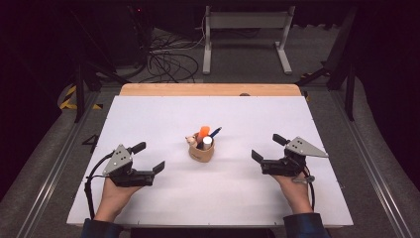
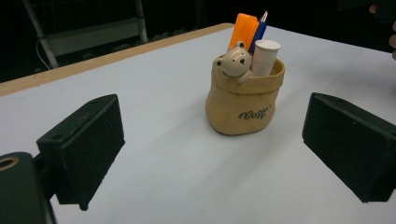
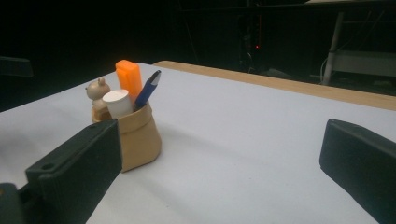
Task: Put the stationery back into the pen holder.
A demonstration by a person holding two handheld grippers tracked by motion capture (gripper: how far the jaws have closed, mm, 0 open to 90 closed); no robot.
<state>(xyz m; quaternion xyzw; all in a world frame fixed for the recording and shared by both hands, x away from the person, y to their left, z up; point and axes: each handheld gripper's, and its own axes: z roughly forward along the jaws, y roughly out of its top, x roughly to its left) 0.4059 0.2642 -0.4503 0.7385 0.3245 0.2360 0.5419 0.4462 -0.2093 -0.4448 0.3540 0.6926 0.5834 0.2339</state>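
A tan pouch-shaped pen holder (image 1: 201, 152) with a small bear figure (image 2: 233, 60) on its rim stands upright at the middle of the white table. In it are an orange highlighter (image 2: 243, 29), a blue pen (image 2: 259, 28) and a white cylinder (image 2: 265, 56). My left gripper (image 1: 150, 156) rests to the holder's left, open and holding nothing; in the left gripper view (image 2: 212, 149) its jaws frame the holder (image 2: 243, 105) from a distance. My right gripper (image 1: 266, 148) sits to the right, open too; in the right gripper view (image 3: 219, 158) the holder (image 3: 137, 135) stands just behind its left jaw.
A white sheet (image 1: 223, 193) covers the table, with a wooden strip (image 1: 208, 89) along the far edge. Beyond it stand a metal frame (image 1: 245, 22) and loose cables (image 1: 168, 62) on the floor. Dark tripod legs flank the table's far corners.
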